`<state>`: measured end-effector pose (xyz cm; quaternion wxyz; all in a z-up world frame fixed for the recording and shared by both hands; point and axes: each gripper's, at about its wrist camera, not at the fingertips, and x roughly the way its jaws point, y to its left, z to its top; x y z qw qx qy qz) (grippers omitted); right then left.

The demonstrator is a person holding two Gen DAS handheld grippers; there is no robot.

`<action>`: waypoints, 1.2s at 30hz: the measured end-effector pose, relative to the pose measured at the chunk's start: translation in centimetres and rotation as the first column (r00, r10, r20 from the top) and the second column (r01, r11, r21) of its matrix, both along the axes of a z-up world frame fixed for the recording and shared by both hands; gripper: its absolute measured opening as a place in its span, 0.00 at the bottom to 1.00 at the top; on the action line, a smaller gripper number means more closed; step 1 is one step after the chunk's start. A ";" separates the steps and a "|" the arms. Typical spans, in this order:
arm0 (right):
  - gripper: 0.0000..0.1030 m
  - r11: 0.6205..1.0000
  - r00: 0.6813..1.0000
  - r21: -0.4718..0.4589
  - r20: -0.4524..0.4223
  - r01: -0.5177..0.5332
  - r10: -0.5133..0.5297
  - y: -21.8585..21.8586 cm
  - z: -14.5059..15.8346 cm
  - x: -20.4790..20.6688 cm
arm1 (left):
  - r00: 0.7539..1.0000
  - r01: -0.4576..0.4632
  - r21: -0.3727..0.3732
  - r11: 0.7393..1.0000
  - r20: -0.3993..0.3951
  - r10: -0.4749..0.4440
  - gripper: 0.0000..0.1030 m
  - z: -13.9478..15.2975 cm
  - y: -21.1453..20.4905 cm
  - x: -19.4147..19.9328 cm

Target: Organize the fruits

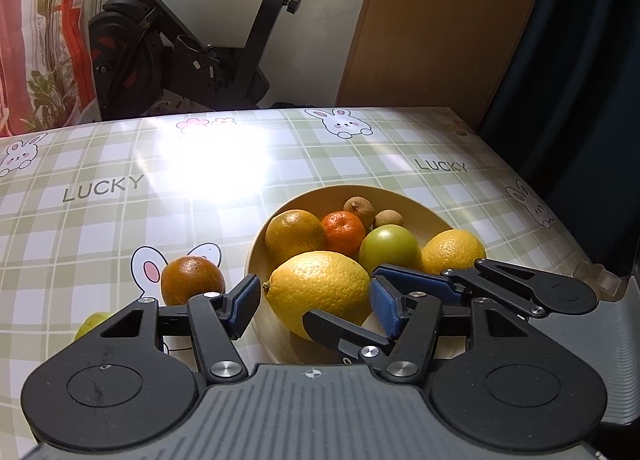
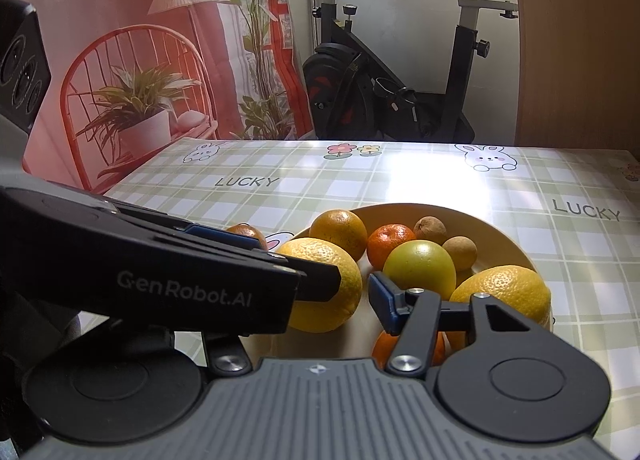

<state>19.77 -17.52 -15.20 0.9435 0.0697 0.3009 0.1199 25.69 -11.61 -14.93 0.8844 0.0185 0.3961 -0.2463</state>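
Left hand-held gripper [image 1: 314, 300] spread around firm, pebbly, roll-prone lemon [image 1: 319, 287] (pads not touching); best pinched across its middle.

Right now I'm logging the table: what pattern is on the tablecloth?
Green-and-white plaid tablecloth with bunnies, flowers and "LUCKY"; clearest in the right wrist view.

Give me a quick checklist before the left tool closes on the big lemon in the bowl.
1. Left tool open, one finger on each side of the lemon: ok.
2. Pads touching the lemon: cannot tell.
3. Right tool clear of the left tool: not ok, it crosses in beside the lemon.
4. Lemon inside the bowl: ok.
5. All fruit in the bowl: not ok, an orange sits on the tablecloth.
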 end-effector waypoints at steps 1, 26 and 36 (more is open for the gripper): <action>0.56 1.000 1.000 -0.001 0.001 0.002 -0.002 0.0 0.1 0.0 | 1.000 -0.002 -0.001 1.000 0.000 0.002 0.62 0.1 0.1 0.0; 0.74 0.999 0.998 0.011 0.049 -0.038 0.037 1.2 3.4 -1.2 | 0.990 -0.075 -0.024 0.997 0.115 0.077 0.78 5.5 6.4 -2.0; 0.74 0.993 0.993 -0.014 0.041 -0.114 0.115 3.4 4.2 0.2 | 0.965 -0.205 -0.029 0.978 0.161 0.207 0.78 7.3 13.4 -2.2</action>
